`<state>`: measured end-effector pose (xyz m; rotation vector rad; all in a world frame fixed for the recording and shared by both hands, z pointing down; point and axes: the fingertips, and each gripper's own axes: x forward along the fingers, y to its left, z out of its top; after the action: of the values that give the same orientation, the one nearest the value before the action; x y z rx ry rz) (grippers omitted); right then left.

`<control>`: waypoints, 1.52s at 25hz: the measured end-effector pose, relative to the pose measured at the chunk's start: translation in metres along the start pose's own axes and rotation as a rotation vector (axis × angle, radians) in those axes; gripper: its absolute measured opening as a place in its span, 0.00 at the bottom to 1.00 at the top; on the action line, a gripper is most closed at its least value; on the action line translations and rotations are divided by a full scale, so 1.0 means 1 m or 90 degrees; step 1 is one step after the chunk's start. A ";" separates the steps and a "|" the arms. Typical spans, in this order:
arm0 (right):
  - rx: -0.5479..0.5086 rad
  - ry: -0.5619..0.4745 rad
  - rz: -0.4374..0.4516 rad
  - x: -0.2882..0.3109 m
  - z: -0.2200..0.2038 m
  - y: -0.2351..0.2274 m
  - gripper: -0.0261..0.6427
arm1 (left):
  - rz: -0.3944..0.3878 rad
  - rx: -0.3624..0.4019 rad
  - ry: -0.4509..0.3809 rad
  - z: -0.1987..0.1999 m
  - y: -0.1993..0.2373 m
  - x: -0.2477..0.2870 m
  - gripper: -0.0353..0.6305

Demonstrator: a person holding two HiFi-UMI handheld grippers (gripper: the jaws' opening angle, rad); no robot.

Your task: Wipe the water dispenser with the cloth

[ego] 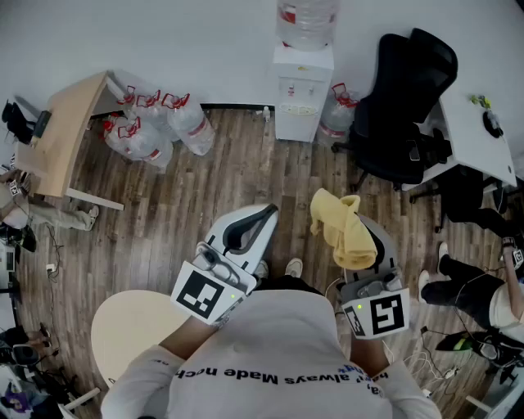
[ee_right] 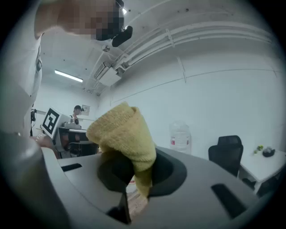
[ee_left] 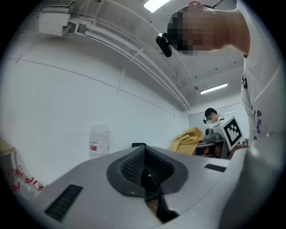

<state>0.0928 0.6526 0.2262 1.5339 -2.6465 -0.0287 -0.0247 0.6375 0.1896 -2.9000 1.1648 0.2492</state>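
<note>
The white water dispenser [ego: 302, 92] stands against the far wall with a clear bottle [ego: 307, 23] on top; that bottle [ee_left: 98, 141] also shows in the left gripper view and again [ee_right: 180, 136] in the right gripper view. My right gripper [ego: 354, 245] is shut on a yellow cloth [ego: 345, 230], which bunches up above the jaws [ee_right: 124, 137]. My left gripper [ego: 248, 232] is shut with nothing in it [ee_left: 145, 172]. Both are held near my chest, well short of the dispenser. The cloth [ee_left: 187, 139] shows beside the left gripper.
Several empty water jugs [ego: 155, 124] lie on the wood floor at the left of the dispenser, one more [ego: 336, 110] at its right. A black office chair [ego: 404, 98] and a white desk [ego: 478, 131] stand at right, a wooden table [ego: 59, 131] at left, a round stool [ego: 131, 328] near me.
</note>
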 end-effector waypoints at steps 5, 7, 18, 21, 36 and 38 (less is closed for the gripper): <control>0.007 -0.004 -0.005 -0.010 0.001 -0.011 0.14 | 0.002 -0.002 0.007 -0.003 -0.010 0.010 0.08; 0.007 -0.010 -0.010 -0.014 0.001 -0.020 0.14 | 0.002 0.000 0.007 -0.004 -0.014 0.016 0.08; 0.007 0.002 -0.003 -0.022 -0.009 -0.077 0.14 | 0.013 -0.001 0.010 -0.014 -0.037 0.068 0.08; 0.016 0.003 -0.003 -0.021 -0.009 -0.088 0.14 | 0.014 -0.004 0.017 -0.017 -0.039 0.074 0.08; 0.024 0.006 0.008 0.013 -0.014 -0.108 0.14 | 0.033 -0.010 0.017 -0.025 -0.010 0.093 0.08; 0.024 0.007 0.009 0.021 -0.013 -0.109 0.14 | 0.033 -0.012 0.017 -0.024 -0.003 0.095 0.08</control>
<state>0.1775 0.5807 0.2345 1.5207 -2.6642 0.0318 0.0490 0.5726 0.1994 -2.9001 1.2502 0.2243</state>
